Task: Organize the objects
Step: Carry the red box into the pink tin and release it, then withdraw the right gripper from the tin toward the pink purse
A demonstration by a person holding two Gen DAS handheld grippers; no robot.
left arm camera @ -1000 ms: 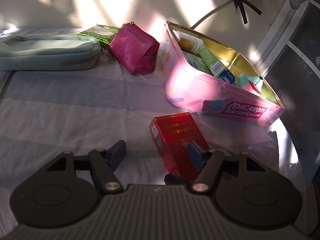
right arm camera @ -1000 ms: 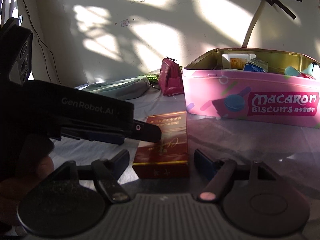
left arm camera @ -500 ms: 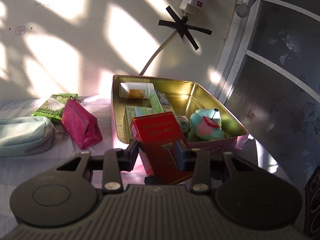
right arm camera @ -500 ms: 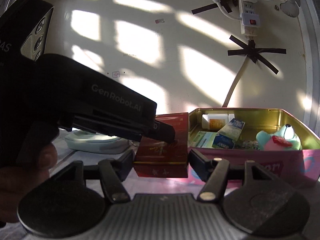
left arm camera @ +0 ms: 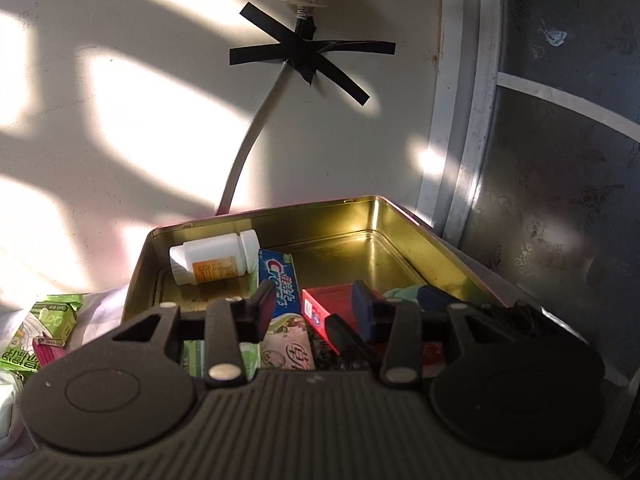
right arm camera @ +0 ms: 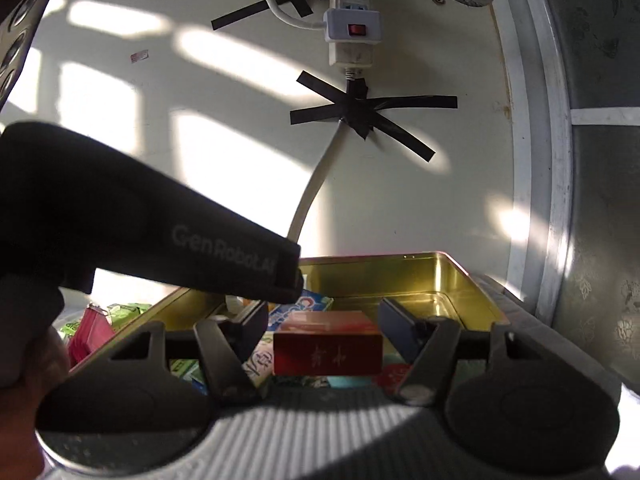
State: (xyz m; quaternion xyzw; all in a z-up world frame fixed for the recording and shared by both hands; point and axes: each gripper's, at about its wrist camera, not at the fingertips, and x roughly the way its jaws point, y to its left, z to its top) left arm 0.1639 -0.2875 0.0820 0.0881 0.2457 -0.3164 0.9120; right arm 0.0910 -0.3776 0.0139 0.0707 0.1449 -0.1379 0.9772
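Note:
The gold-lined biscuit tin (left arm camera: 384, 220) stands by the wall and also shows in the right wrist view (right arm camera: 400, 276). My left gripper (left arm camera: 314, 312) is open over the tin. The red box (left arm camera: 332, 308) lies in the tin beside its right finger, no longer gripped. In the right wrist view the red box (right arm camera: 328, 342) sits between the fingers of my open right gripper (right arm camera: 324, 330), apart from both. The left gripper's body (right arm camera: 140, 220) crosses that view. The tin also holds a white pill bottle (left arm camera: 214, 258), a toothpaste box (left arm camera: 280, 280) and a teal toy (left arm camera: 404, 294).
A green packet (left arm camera: 44, 328) and a pink pouch (left arm camera: 46, 350) lie left of the tin; the pouch also shows in the right wrist view (right arm camera: 90, 334). A taped cable (left arm camera: 256, 140) and power strip (right arm camera: 352, 36) hang on the wall. A grey door panel (left arm camera: 560, 200) stands right.
The left gripper carried the red box over the tin, lowered it among the contents and opened. The right gripper followed up and over the tin, staying open.

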